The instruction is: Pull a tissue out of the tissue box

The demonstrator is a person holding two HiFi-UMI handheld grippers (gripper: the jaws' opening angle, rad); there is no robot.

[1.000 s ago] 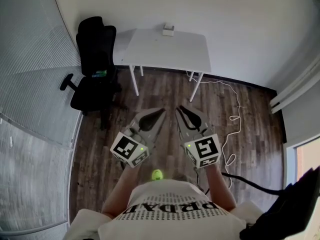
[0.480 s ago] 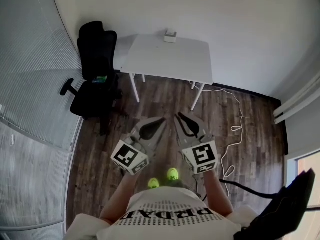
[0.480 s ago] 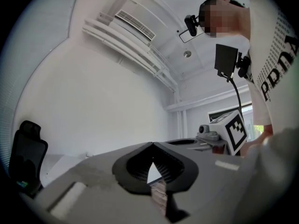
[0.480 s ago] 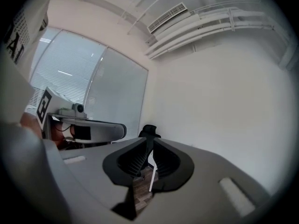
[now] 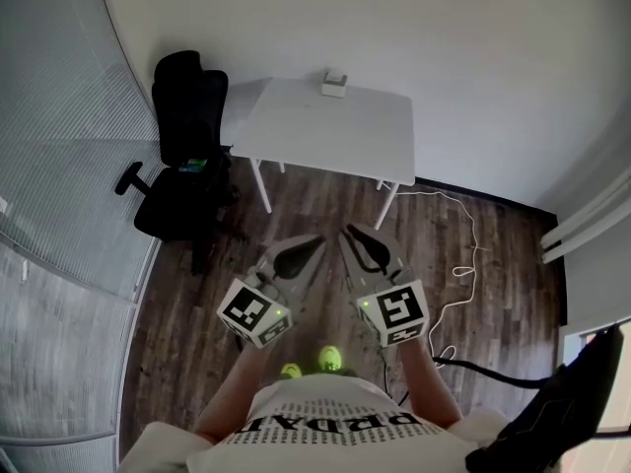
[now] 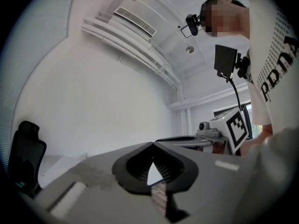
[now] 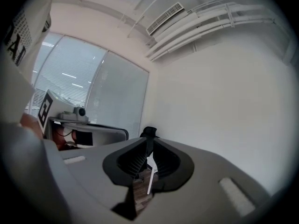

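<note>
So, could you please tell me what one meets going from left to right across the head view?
Black office chair → left hand-held gripper → right hand-held gripper → white cable on the floor.

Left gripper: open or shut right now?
Shut. In its own view the left gripper shows its jaw tips meeting, with nothing clamped between them; only background shows through the gap below.

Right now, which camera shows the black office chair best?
The head view: the whole black office chair stands left of the table. The left gripper view catches its backrest; the right gripper view, only its top.
</note>
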